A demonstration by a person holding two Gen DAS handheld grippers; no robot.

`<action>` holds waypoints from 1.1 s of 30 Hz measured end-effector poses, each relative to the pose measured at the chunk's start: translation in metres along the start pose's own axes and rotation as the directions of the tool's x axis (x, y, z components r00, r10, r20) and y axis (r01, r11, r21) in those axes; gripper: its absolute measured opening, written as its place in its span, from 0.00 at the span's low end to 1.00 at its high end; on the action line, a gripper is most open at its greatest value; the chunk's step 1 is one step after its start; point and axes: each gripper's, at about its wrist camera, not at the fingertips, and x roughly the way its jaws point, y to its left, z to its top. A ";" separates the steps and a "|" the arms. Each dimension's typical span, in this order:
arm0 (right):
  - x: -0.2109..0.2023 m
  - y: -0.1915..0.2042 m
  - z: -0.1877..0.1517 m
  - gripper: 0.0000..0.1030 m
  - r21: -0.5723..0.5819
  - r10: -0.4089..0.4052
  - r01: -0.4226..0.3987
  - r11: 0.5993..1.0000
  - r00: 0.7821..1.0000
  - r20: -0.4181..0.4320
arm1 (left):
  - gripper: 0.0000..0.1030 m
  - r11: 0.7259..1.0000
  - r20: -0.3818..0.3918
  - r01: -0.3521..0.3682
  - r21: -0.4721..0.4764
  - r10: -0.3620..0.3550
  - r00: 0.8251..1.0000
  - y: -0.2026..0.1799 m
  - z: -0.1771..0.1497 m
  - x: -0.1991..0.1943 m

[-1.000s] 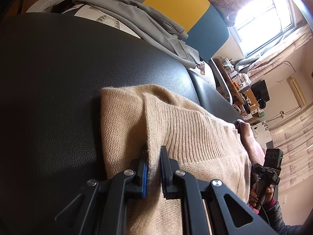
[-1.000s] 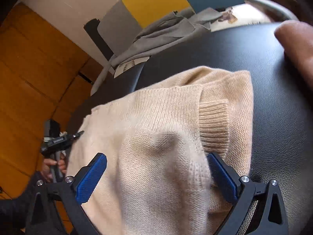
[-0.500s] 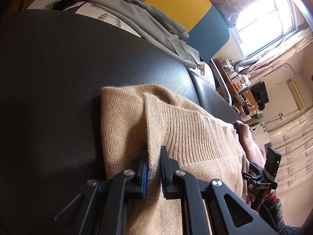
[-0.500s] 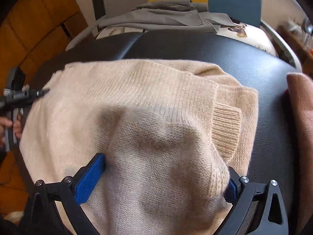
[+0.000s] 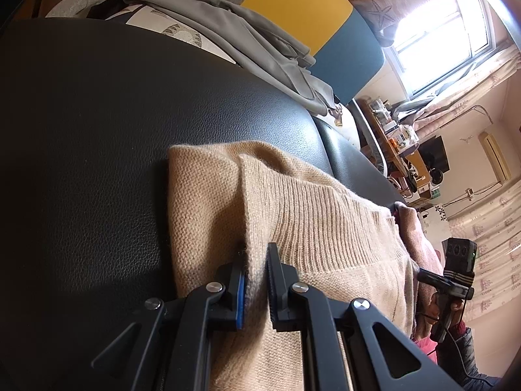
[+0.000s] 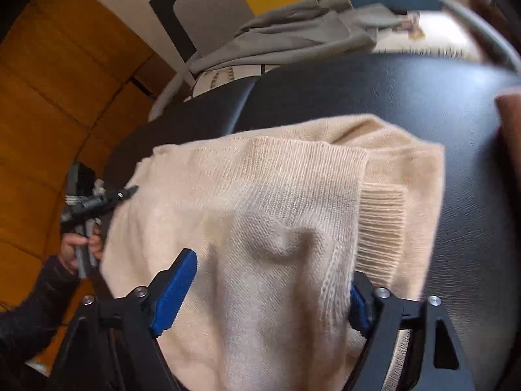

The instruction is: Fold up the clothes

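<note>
A beige knit sweater lies folded on a black leather surface. My left gripper is shut on the sweater's edge beside its ribbed band, near the left corner. In the right wrist view the sweater fills the middle, with a ribbed cuff on its right side. My right gripper stands over it, jaws closing, a raised bunch of the knit between the blue pads. Each gripper shows in the other's view: the right one in a hand, the left one at the sweater's far side.
A grey garment lies heaped at the back against yellow, grey and blue panels. A pinkish-brown garment lies at the right edge of the black surface. Orange wooden panelling stands to the left, and a window and cluttered shelves to the right.
The right gripper's jaws have narrowed around a bunch of the sweater, and its view has swung and lifted a little. The left gripper keeps its grip and place.
</note>
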 end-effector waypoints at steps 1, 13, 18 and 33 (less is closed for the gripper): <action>0.002 0.000 0.000 0.32 -0.005 -0.015 0.015 1.000 1.000 -0.002 | 0.09 1.000 0.000 -0.004 0.002 0.004 1.000 -0.001 0.000 0.000; 0.008 0.073 -0.015 0.09 -0.325 -0.243 0.265 0.908 0.964 0.106 | 0.10 1.000 0.000 -0.028 0.012 0.028 1.000 -0.009 -0.002 -0.001; 0.046 0.141 -0.063 0.11 -0.616 -0.443 0.494 0.613 0.861 0.250 | 0.10 0.999 0.004 -0.032 0.007 0.032 0.999 -0.010 -0.003 -0.001; -0.022 0.106 -0.037 0.71 -0.238 0.035 0.009 0.971 0.983 0.180 | 0.10 1.000 0.003 -0.013 -0.003 0.013 1.000 -0.007 -0.001 0.001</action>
